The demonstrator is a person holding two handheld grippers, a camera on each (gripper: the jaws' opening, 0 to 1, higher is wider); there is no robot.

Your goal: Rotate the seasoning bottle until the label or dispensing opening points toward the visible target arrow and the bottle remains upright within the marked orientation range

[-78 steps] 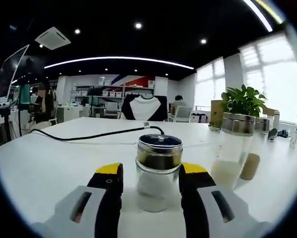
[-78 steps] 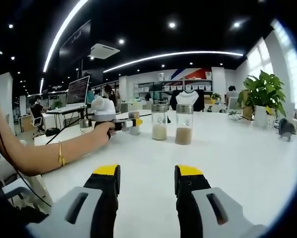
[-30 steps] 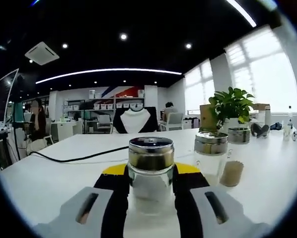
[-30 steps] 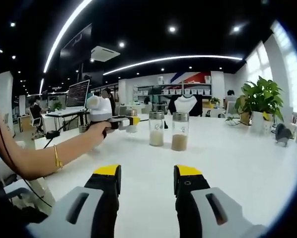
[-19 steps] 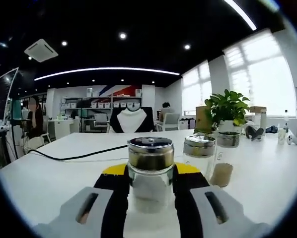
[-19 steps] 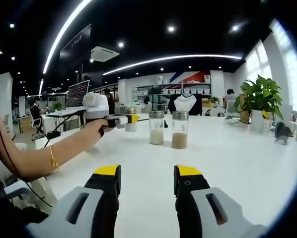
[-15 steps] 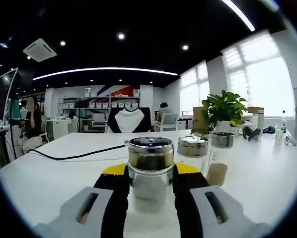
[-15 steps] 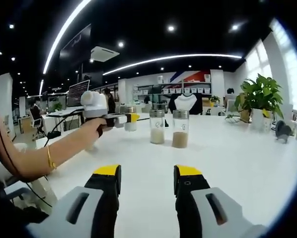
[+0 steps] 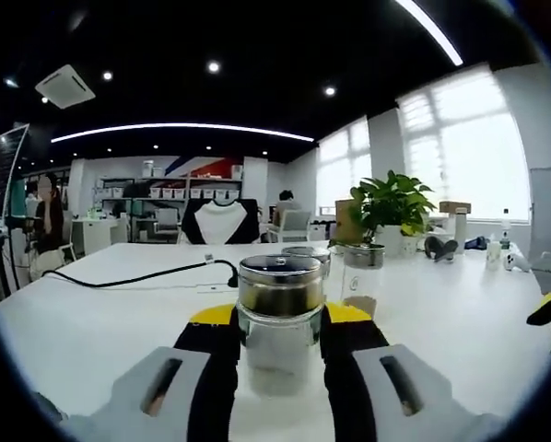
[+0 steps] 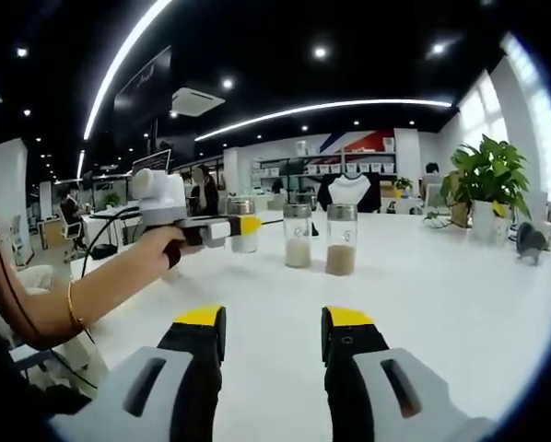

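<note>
A glass seasoning bottle with a shiny metal lid and pale powder stands upright between the black, yellow-tipped jaws of my left gripper, which is shut on its body. In the right gripper view a hand holds that left gripper level over the white table, with the same bottle at its tips. My right gripper stays low and near, open, with nothing between its jaws. I see no arrow or marking on the table.
Two taller lidded bottles stand mid-table, one with white powder, one with brown powder; they sit just behind the held bottle in the left gripper view. A black cable crosses the table. A potted plant stands at the far right. A person's forearm reaches in from the left.
The left gripper's jaws have shut on the bottle and swung round with it, so the two other bottles slid leftward behind it in its view. The right gripper has hardly moved.
</note>
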